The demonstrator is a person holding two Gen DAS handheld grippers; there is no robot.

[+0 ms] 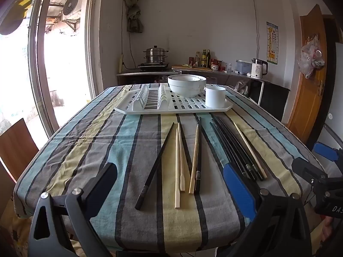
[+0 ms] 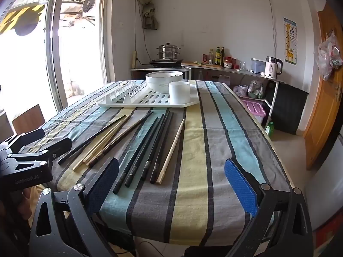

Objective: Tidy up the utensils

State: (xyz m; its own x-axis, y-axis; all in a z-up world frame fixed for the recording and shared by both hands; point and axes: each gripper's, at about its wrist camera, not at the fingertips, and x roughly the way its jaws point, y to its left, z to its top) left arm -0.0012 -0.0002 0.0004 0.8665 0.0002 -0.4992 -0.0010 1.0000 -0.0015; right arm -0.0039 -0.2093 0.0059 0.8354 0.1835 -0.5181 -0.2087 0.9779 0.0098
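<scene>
Chopsticks lie loose on the striped tablecloth (image 1: 85, 150), long axes running from near edge toward the far dish rack (image 1: 173, 107), thick ends nearest, tips fanning slightly. Left group: single black chopstick (image 1: 155, 167), wooden pair (image 1: 179, 162), one wooden and one black together (image 1: 196, 158). Right group: black chopstick bundle (image 2: 145, 147) with lone wooden chopstick (image 2: 171, 152) just beside it on the right.

On the rack: stacked white bowls (image 1: 186, 84), white cup (image 1: 215, 96) at its right corner. Nothing lies between chopsticks and rack.

Left gripper (image 1: 171, 184) spread wide, empty, above near edge. Right gripper (image 2: 171, 182) likewise spread, holding nothing.
</scene>
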